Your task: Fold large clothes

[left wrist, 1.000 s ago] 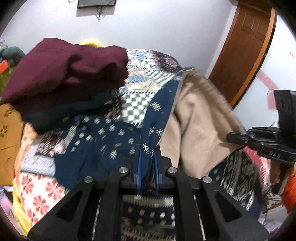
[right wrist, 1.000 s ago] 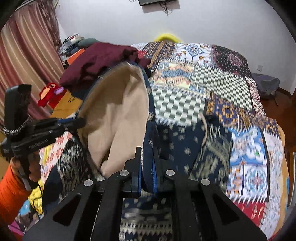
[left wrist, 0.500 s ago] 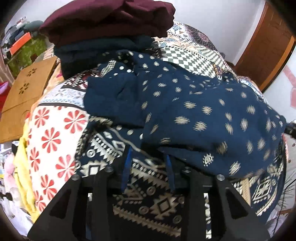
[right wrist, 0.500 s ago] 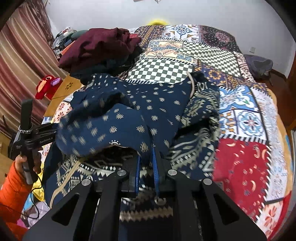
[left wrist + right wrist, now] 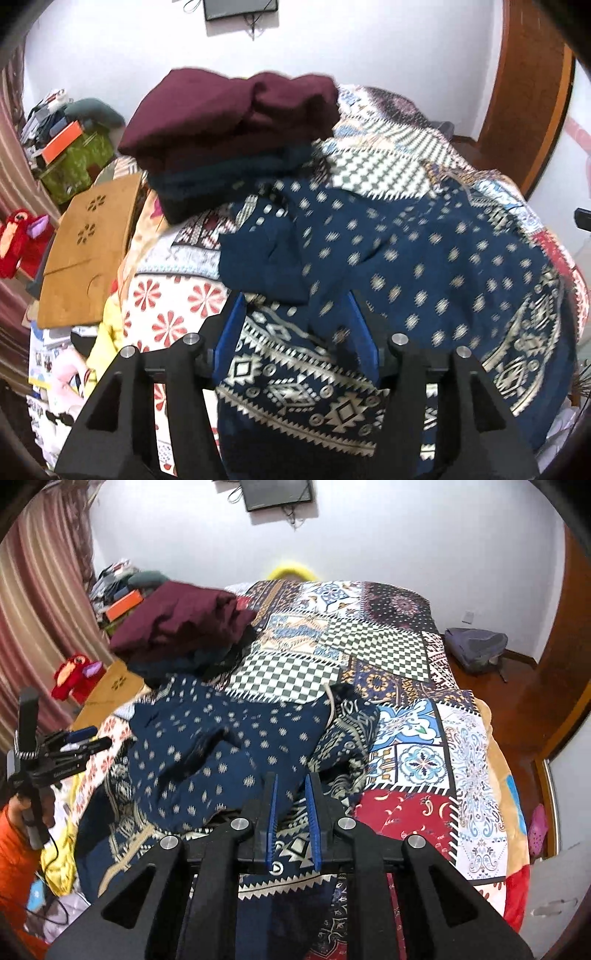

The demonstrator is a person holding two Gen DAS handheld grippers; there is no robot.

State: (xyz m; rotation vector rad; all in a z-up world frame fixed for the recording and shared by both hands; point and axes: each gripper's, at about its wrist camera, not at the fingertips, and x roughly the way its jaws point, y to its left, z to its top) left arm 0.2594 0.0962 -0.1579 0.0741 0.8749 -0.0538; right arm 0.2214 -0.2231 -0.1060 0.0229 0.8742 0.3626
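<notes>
A: Two hand-held grippers, both just let go? Start at the left.

B: Left hand-held gripper [image 5: 295, 314] has just been opening; its jaws stand well apart over the navy patterned garment [image 5: 406, 266], nothing pinched. That garment lies folded over on the bed [image 5: 424, 753], in front of the stack of folded clothes [image 5: 229, 122].

A: And the right hand-held gripper [image 5: 291, 805]?

B: Jaws have parted slightly, a narrow gap, no cloth between the pads.

A: How will it handle?

B: Soft, limp and light, I'd judge; it will sag and slide. Pinch it at the doubled edge or corners.
</notes>
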